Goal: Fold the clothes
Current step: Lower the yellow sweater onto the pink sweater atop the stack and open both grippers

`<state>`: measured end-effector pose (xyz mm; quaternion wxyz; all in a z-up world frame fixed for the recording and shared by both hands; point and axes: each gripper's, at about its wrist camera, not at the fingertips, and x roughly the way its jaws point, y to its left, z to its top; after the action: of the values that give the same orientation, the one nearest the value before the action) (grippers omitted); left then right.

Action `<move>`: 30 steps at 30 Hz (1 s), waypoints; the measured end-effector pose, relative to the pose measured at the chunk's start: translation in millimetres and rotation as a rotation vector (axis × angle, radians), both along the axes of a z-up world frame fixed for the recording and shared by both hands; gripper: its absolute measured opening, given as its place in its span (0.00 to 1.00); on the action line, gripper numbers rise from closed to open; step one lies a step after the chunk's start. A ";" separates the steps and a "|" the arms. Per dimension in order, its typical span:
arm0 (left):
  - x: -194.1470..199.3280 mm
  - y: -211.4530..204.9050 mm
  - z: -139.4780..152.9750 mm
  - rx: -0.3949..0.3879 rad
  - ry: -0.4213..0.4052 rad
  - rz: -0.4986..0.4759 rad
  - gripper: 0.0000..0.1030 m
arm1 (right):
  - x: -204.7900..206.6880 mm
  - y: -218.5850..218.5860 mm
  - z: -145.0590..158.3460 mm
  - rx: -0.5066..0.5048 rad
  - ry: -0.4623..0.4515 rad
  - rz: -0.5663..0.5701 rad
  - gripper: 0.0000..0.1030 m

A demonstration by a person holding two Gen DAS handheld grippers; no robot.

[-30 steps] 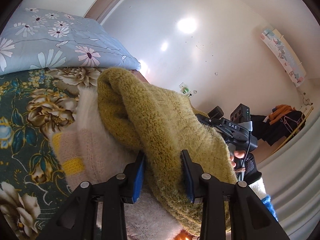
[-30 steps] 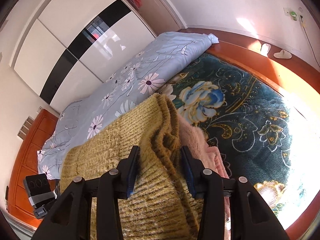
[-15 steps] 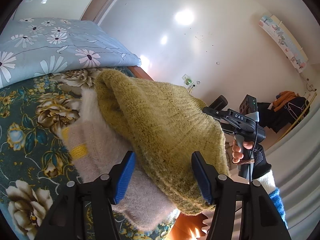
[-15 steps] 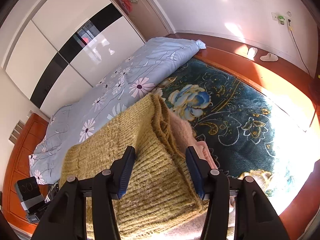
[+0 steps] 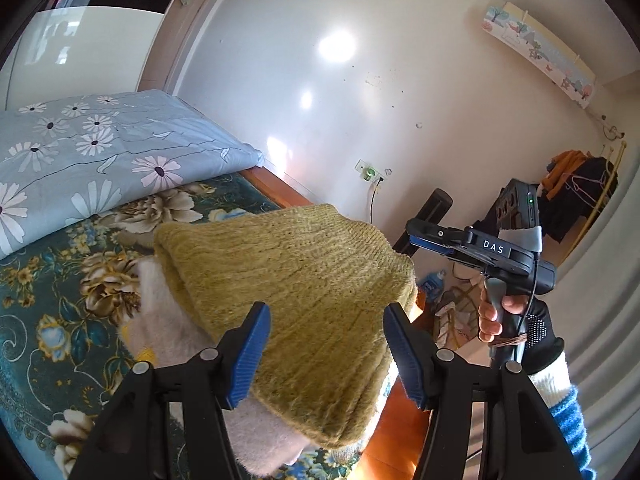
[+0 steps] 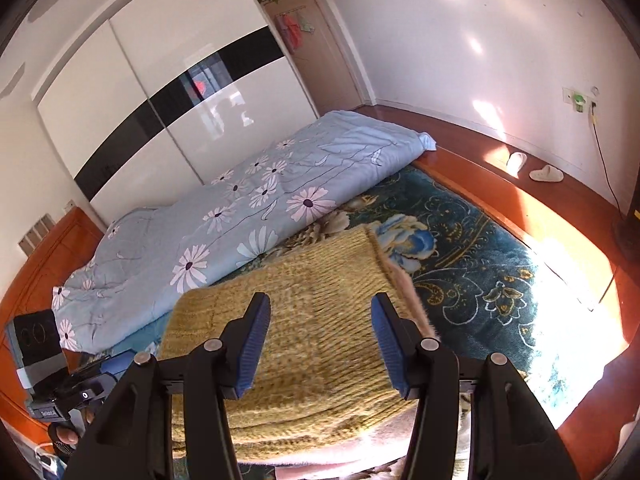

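Two hand-held grippers agape, folded mustard sweater [image 6: 304,332]

We hold our left gripper [image 5: 326,350] with its blue-padded jaws spread wide at the bottom centre of its view. Our right gripper [image 6: 318,346] is likewise spread, low centre; our gloved right hand [image 5: 516,320] grips its handle at right.

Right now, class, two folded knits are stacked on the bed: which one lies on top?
The mustard-yellow ribbed sweater lies on top. The pale pink fuzzy sweater sits beneath it, showing only at the stack's edges.
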<state>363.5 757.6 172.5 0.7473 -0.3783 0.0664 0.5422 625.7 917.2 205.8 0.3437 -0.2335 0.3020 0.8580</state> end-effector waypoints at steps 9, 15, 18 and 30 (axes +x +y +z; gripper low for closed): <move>33.6 1.3 -37.5 -0.056 0.026 -0.086 0.61 | -15.6 -14.0 -55.2 0.002 -0.159 0.077 0.53; 41.2 3.5 -44.1 -0.063 0.040 -0.097 0.61 | -1.6 -18.6 -71.8 0.016 -0.150 0.083 0.54; 44.9 4.8 -46.8 -0.067 0.049 -0.100 0.61 | -0.4 -18.2 -73.7 0.010 -0.157 0.081 0.54; 48.3 -1.2 -36.0 -0.078 0.066 -0.064 0.64 | -8.3 -34.1 -56.9 0.065 -0.186 0.059 0.57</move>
<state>411.8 756.4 136.6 0.7463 -0.3866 0.1242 0.5274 617.4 883.1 148.8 0.3524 -0.3096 0.2337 0.8517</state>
